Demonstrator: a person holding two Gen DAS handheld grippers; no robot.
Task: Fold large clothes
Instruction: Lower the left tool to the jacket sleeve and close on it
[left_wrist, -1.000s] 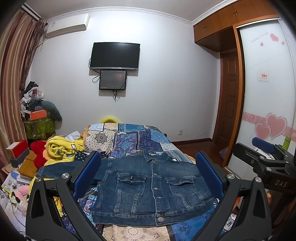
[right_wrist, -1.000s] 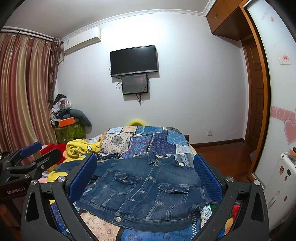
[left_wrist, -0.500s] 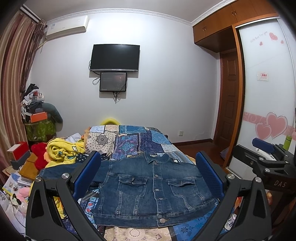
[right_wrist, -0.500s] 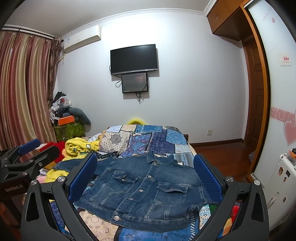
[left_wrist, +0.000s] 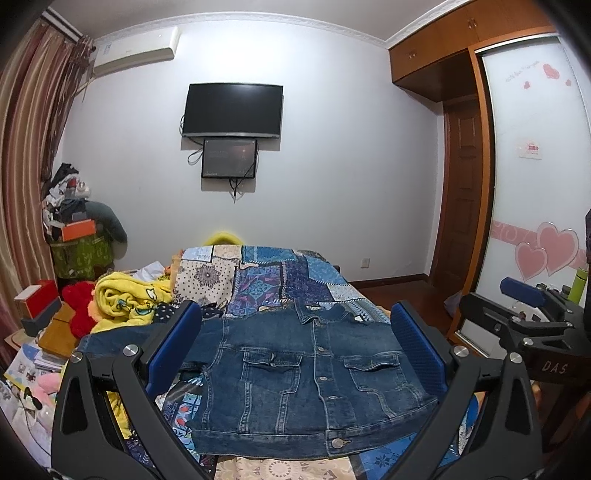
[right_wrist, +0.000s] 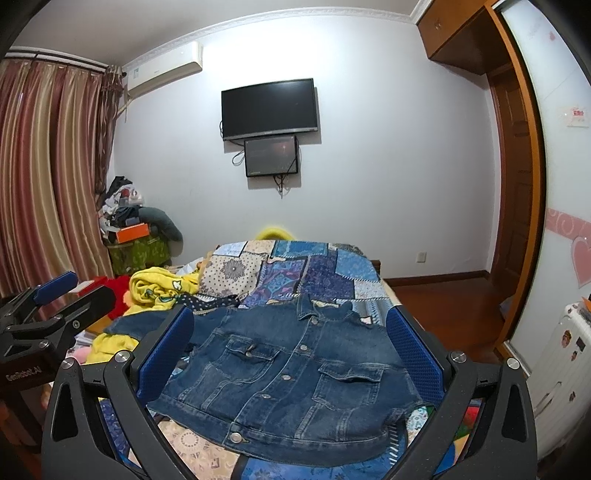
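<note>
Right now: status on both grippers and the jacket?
Left gripper open, empty, above the bed. Right gripper open, empty. Denim jacket flat on the patchwork quilt, buttoned, unfolded. Yellow blanket lies beside its left sleeve.

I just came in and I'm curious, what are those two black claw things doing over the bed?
A person holds the left gripper and right gripper, both open, above a blue denim jacket. It lies buttoned, front up, on the patchwork quilt. Nothing is gripped and no fold has started.
</note>
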